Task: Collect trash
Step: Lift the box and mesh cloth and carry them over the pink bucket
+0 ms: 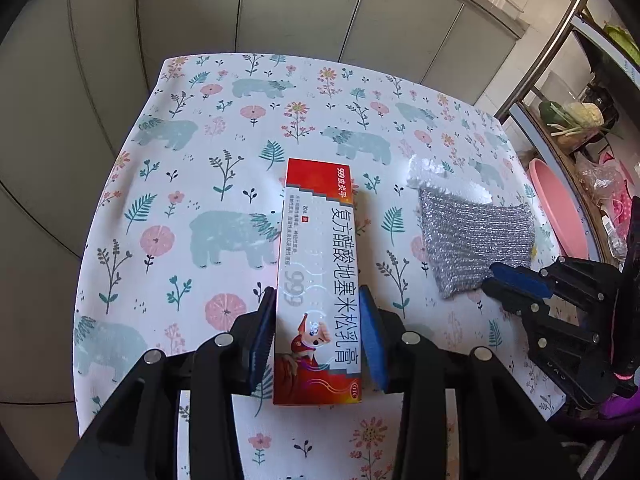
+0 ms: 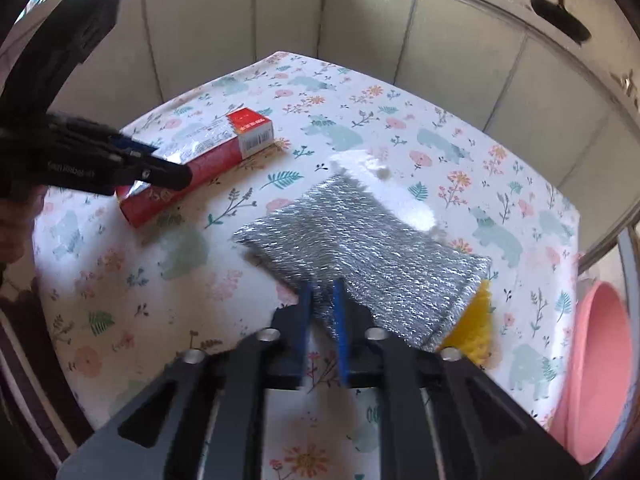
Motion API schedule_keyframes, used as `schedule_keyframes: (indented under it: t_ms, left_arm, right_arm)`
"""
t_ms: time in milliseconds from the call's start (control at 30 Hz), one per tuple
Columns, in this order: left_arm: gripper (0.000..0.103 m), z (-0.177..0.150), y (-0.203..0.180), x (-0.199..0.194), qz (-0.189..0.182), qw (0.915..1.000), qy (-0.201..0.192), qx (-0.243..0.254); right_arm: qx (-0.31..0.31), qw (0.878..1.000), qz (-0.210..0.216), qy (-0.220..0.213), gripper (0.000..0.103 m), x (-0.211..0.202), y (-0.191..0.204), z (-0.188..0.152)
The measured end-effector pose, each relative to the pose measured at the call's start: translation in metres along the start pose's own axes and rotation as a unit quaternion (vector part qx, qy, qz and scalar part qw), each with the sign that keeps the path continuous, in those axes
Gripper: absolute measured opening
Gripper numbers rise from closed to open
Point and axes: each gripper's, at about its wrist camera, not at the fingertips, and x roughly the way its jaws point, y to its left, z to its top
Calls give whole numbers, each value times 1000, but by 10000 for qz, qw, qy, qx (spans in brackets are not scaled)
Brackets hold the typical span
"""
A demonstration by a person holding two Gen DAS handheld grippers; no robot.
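Box [image 1: 320,280] on floral tablecloth [image 1: 160,160], long axis running straight ahead between pads of left gripper [image 1: 320,336], gripped at near end. Right of box, scouring pad [image 2: 360,256], near corner pinched in narrow right gripper [image 2: 322,312].

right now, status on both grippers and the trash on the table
Left gripper closed on the red and white box. Right gripper pinched on the near corner of the silver scouring pad. White foam scrap loose behind the pad. Nothing blocking.

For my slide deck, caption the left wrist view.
Left gripper fingers straddle a red-and-white medicine box on a floral tablecloth; silver scouring pad beside it.
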Motion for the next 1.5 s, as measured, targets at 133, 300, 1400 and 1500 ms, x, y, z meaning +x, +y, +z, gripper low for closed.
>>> schedule_keyframes:
  t_ms: [133,300,1400,1500]
  left_arm:
    - [39,1,3,-1,-83,9999,-42,-75]
    - [39,6,5,-8,-176,9995,-232,-134]
    - [39,25,-7,-85,-289,9833,-1795,-40]
    - [39,29,-11,-88,-309,9822,-1854,-13]
  right_arm:
    - [702,9965,356,-272,3,-14,-20,5]
    - [1309,9875,624,-618,3,-36,-38,12]
    - [2029,9555,-46,-2139,3,-159,-80,12]
    - [2080,9531,-107,-2194,3,-162,-84,10]
